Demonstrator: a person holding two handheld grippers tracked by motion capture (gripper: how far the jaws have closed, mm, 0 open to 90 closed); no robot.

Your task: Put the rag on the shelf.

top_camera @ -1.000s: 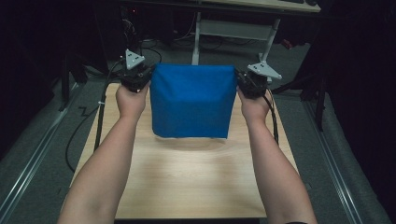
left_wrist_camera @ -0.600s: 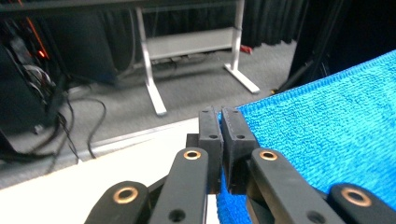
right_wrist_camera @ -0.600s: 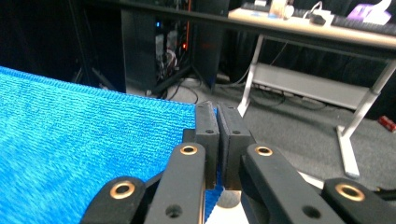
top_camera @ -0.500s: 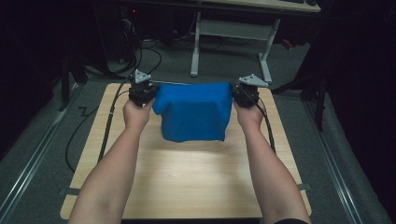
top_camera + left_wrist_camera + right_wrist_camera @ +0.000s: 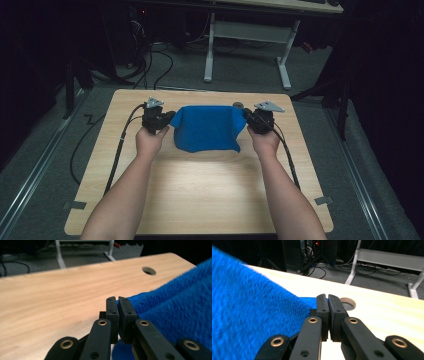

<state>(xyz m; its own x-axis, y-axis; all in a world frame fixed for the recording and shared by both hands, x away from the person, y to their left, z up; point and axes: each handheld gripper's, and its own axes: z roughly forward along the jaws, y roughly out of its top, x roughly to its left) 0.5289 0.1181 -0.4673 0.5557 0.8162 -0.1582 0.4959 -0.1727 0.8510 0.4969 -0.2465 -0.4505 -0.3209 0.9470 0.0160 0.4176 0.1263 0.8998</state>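
Note:
A blue fleece cloth [image 5: 207, 128] hangs stretched between my two grippers over the far half of the wooden table [image 5: 200, 185]. My left gripper [image 5: 169, 116] is shut on the cloth's left top corner; in the left gripper view the gripper [image 5: 117, 299] pinches the blue cloth [image 5: 175, 307] between closed black jaws. My right gripper [image 5: 247, 115] is shut on the right top corner; in the right gripper view the gripper [image 5: 327, 296] clamps the cloth [image 5: 249, 307]. The cloth's lower edge rests on the table.
A round cable hole [image 5: 238, 105] sits near the table's far edge, also seen as the hole [image 5: 149, 270] and the hole [image 5: 347, 303]. Cables [image 5: 122, 145] trail off the left side. A white desk frame [image 5: 245, 35] stands beyond on grey floor.
Both hands have come down and away from me with the cloth. The cloth, held high before, now hangs low with its bottom edge on the table.

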